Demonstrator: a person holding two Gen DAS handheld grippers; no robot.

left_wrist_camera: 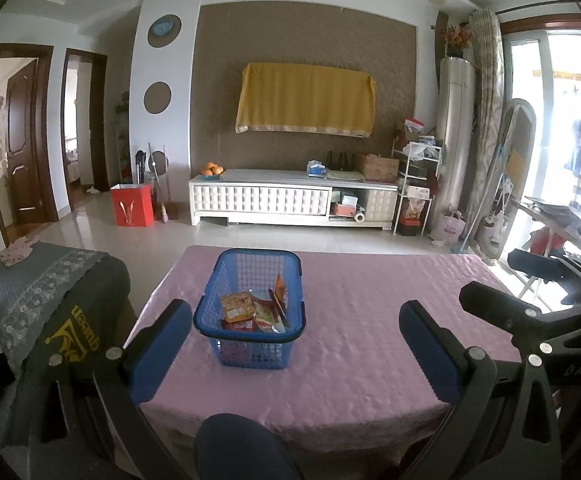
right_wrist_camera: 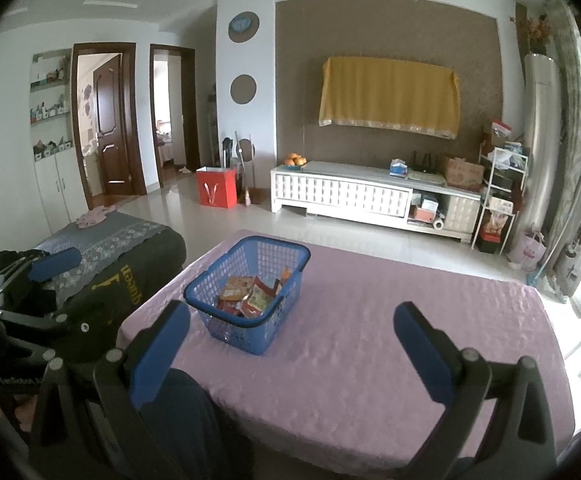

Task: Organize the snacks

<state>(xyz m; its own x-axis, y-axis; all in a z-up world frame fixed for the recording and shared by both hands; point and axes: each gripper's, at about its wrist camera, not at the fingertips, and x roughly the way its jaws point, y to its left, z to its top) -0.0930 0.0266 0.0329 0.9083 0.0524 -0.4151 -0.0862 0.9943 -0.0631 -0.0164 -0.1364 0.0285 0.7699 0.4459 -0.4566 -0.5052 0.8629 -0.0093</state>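
Observation:
A blue plastic basket [left_wrist_camera: 250,344] stands on the pink-clothed table [left_wrist_camera: 370,320], left of its middle. Several snack packets [left_wrist_camera: 250,312] in orange, red and white wrappers lie inside it. My left gripper [left_wrist_camera: 296,356] hangs open over the table's near part, its blue pads either side of the basket and short of it, holding nothing. The right wrist view shows the same basket [right_wrist_camera: 246,332] and snack packets [right_wrist_camera: 250,294], with my right gripper [right_wrist_camera: 292,354] open and empty above the near half of the table [right_wrist_camera: 370,340]. The right gripper's black body shows at the right in the left wrist view.
A dark sofa arm with a grey lace cover [left_wrist_camera: 34,284] stands left of the table. Beyond the table lie tiled floor, a white TV cabinet [left_wrist_camera: 290,198] and a red bag [left_wrist_camera: 132,210]. A knee in dark trousers [left_wrist_camera: 242,448] sits at the near edge.

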